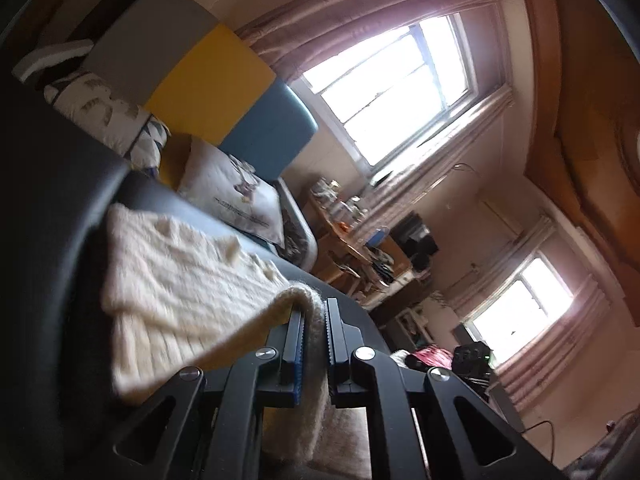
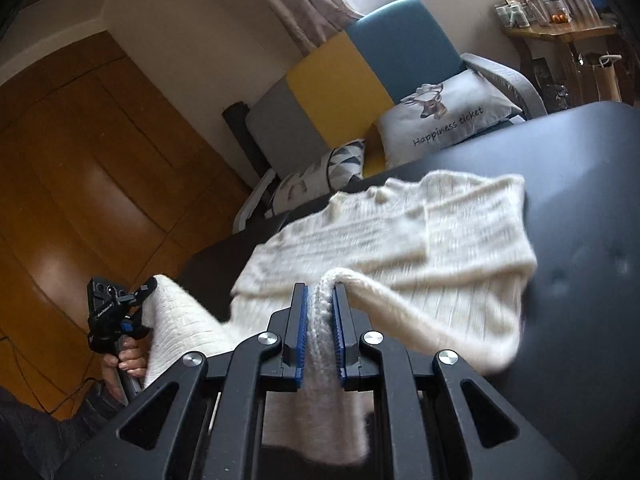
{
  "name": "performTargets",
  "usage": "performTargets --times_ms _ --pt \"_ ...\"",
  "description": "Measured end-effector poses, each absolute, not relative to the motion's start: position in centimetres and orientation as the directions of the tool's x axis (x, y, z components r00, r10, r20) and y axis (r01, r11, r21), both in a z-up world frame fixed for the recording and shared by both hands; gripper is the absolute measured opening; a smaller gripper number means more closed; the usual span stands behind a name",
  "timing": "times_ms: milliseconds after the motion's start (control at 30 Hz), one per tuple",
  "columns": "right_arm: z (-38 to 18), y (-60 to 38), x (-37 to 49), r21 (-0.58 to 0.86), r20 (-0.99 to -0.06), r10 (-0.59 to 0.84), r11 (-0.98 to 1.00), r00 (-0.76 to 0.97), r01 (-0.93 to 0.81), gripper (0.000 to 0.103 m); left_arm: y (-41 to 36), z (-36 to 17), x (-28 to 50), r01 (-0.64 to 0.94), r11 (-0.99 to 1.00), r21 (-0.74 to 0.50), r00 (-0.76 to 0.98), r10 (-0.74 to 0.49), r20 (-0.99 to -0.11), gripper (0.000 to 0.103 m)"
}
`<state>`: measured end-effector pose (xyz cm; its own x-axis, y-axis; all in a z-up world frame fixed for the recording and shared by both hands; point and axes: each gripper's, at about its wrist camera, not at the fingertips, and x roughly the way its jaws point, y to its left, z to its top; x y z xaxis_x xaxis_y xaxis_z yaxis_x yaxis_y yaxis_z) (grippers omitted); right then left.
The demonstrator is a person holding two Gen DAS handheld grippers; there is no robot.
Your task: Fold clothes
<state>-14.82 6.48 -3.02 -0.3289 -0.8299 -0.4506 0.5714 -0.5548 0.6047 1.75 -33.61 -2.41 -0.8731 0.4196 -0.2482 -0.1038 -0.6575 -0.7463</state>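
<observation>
Right wrist view gives you the only clear writing: the grey pillow [image 2: 448, 114] on the sofa [image 2: 372, 68] carries a stag's head and the words "Happiness ticket". White lettering on the body of your left gripper [image 2: 150, 284], seen at lower left in that view, is too small to read.

The cream knitted sweater [image 2: 400, 232] is chunky and ribbed, with a thick rolled hem. Most of it lies spread on the dark table [image 2: 580, 200], and its near edge is raised off the surface at two points. Your right gripper [image 2: 321, 312] is clamped on the hem, the blue pads [image 2: 303, 320] pressing the knit from both sides. Your left gripper pinches the other corner out past the table's edge, with your left hand [image 2: 128, 360] wrapped round its handle and cloth hanging beneath it.

In the left wrist view your left gripper [image 1: 314, 332] is likewise closed on a fold of the same hem, and the sweater [image 1: 180, 264] stretches away over the table [image 1: 52, 220]. Motion blurs the knit in both views.

A wooden side table [image 1: 348, 240] near the window [image 1: 396, 88] holds a clutter of jars and small items, too indistinct to name. A patterned cushion [image 1: 108, 108] sits next to the grey pillow [image 1: 236, 192].
</observation>
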Motion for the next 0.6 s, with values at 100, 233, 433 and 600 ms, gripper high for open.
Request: performTargets --times_ms 100,233,433,600 --pt "-3.0 5.5 -18.0 0.601 -0.466 -0.814 -0.58 -0.348 0.55 0.012 -34.7 -2.6 -1.5 -0.075 -0.667 -0.741 -0.876 0.399 -0.27 0.007" --pt "-3.4 4.5 -22.5 0.6 -0.487 -0.784 -0.62 -0.385 0.505 0.012 -36.0 -3.9 -6.3 -0.009 -0.679 -0.734 -0.867 0.371 -0.332 0.007" --pt "-6.3 2.5 -25.1 0.565 -0.604 -0.735 -0.668 -0.309 0.485 0.026 -36.5 -7.8 -10.8 0.1 -0.684 -0.723 -0.813 0.363 -0.456 0.007" --pt "-6.9 -0.2 -22.7 0.418 -0.694 -0.689 -0.622 -0.21 0.662 0.057 -37.1 -9.6 -10.3 0.139 -0.653 -0.744 -0.801 0.368 -0.472 0.007"
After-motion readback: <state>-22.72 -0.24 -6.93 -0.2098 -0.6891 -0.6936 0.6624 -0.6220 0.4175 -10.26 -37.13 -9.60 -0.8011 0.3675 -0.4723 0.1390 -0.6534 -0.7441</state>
